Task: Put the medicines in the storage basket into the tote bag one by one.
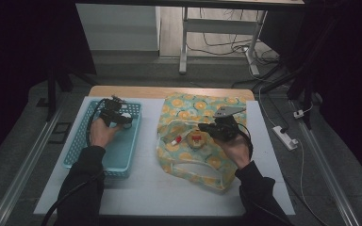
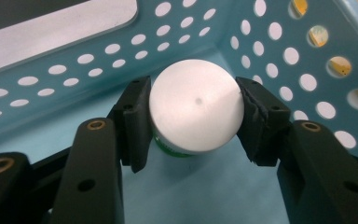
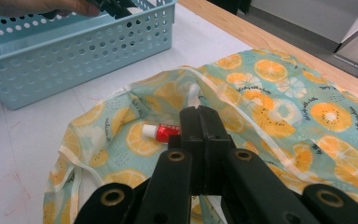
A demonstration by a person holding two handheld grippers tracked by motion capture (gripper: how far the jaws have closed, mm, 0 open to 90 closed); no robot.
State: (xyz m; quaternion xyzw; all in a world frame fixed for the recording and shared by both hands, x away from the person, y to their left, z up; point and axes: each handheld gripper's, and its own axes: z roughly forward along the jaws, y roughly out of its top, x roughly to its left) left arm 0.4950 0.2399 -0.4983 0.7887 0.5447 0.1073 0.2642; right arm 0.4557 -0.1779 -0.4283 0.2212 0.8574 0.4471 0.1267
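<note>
- The room is dark at both sides, with a grey floor (image 1: 23, 127); at 12 o'clock a pale cabinet (image 1: 118, 26) stands against the far side and the grey legs of another table (image 1: 184, 42) rise beside it, with loose cables (image 1: 226, 47) on the floor there
- At 3 o'clock a white power strip (image 1: 285, 136) lies on the floor, its cable running up toward 1 o'clock
- The table (image 1: 155, 188) has a white top, and a strip of bare wood (image 1: 169, 92) runs along its far edge at 12 o'clock
- A cloth bag (image 1: 188, 157) printed with orange slices on pale green lies flat, right of the table's centre, at about 2 o'clock from the middle; a small red tube with a white cap (image 3: 161, 131) lies on it, beside a small round red and tan thing (image 1: 197, 139)
- A light blue perforated basket (image 1: 122, 150) stands on the white top at 9 o'clock, well apart from the bag
- The right gripper (image 3: 199, 114) hovers above the bag, its jaws pressed together with nothing between them
- The left gripper (image 2: 193, 112) reaches down into the basket's far end, at about 10 o'clock on the table
- A small jar with a white round lid (image 2: 196, 109) and a green band under the lid stands on the basket floor near a corner; the left jaws are about half open and both pads touch the lid's sides, gripping it
</note>
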